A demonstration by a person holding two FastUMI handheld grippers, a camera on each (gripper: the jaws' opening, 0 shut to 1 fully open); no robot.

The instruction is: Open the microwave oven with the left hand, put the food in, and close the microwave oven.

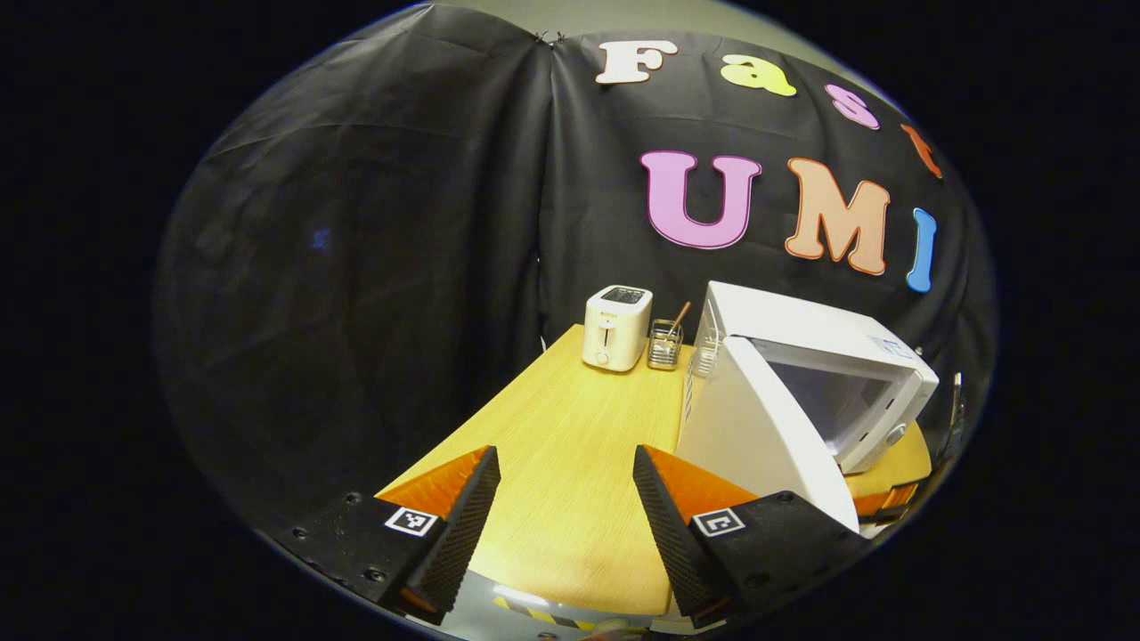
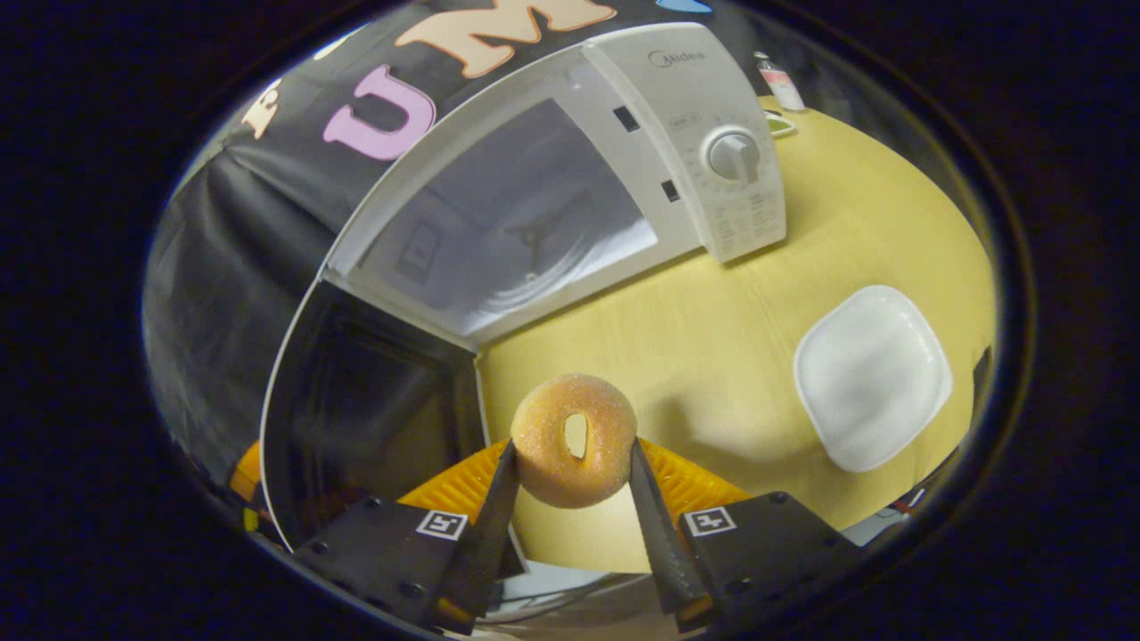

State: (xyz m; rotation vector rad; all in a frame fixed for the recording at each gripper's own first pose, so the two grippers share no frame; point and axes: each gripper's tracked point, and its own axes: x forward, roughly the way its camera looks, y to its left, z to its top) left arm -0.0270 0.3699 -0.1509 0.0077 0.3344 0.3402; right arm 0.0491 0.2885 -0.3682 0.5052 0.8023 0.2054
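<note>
The white microwave oven [image 1: 828, 356] stands on the wooden table with its door [image 1: 766, 427] swung open toward me. My left gripper [image 1: 563, 463] is open above the table, to the left of the door, with nothing between its fingers. In the right gripper view the microwave oven [image 2: 552, 178] shows its lit cavity [image 2: 517, 223], its dial [image 2: 732, 154] and the dark inner face of the open door [image 2: 365, 409]. My right gripper [image 2: 570, 454] is shut on a sugared doughnut [image 2: 574, 441], held above the table in front of the cavity.
A white toaster [image 1: 616, 327] and a small wire holder with utensils [image 1: 665, 343] stand at the table's back. A white square plate [image 2: 871, 376] lies on the table [image 2: 712, 338] to the right of the doughnut. A small bottle [image 2: 777, 82] stands beyond the microwave.
</note>
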